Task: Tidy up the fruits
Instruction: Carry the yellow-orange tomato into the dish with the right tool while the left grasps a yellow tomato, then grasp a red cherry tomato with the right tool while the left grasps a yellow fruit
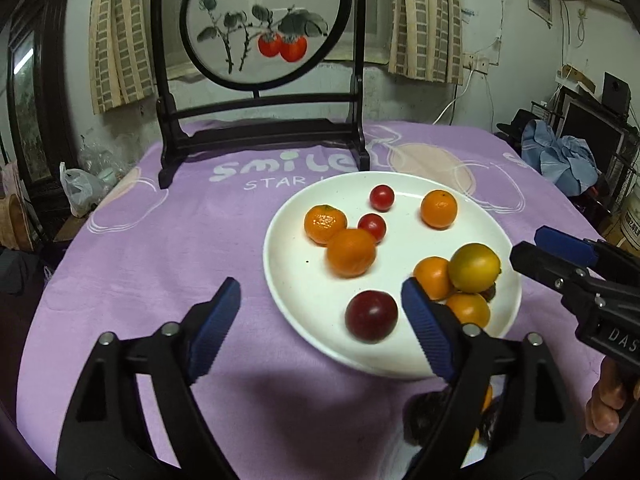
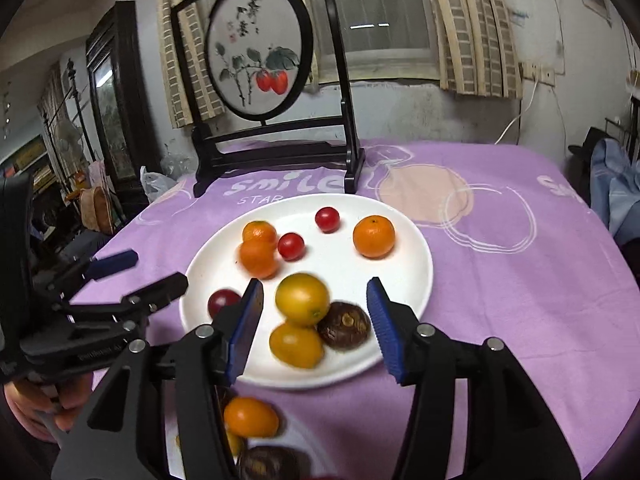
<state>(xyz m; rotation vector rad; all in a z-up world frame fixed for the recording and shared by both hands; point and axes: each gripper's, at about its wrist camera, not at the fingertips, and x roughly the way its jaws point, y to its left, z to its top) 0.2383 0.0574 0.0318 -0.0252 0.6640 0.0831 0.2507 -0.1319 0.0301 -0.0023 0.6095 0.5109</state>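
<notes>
A white plate [image 1: 304, 280] [image 2: 404, 280] on the purple cloth holds several fruits: oranges [image 1: 351, 253] [image 2: 373, 237], two small red tomatoes [image 1: 381, 197] [image 2: 327, 219], a dark red plum [image 1: 371, 317] [image 2: 222, 300], a yellow-green citrus [image 1: 474, 267] [image 2: 302, 299] and a dark brown fruit [image 2: 344, 324]. My left gripper [image 1: 320, 324] is open and empty, low over the plate's near-left rim by the plum. My right gripper [image 2: 316, 326] [image 1: 552, 250] is open and empty, its fingers either side of the yellow-green citrus.
A second white plate [image 2: 296, 436] at the near table edge holds an orange [image 2: 251, 417] and a dark fruit [image 2: 268, 465]. A dark wooden stand with a round painted screen [image 1: 260, 80] [image 2: 276, 120] stands behind the plate. The table drops off on all sides.
</notes>
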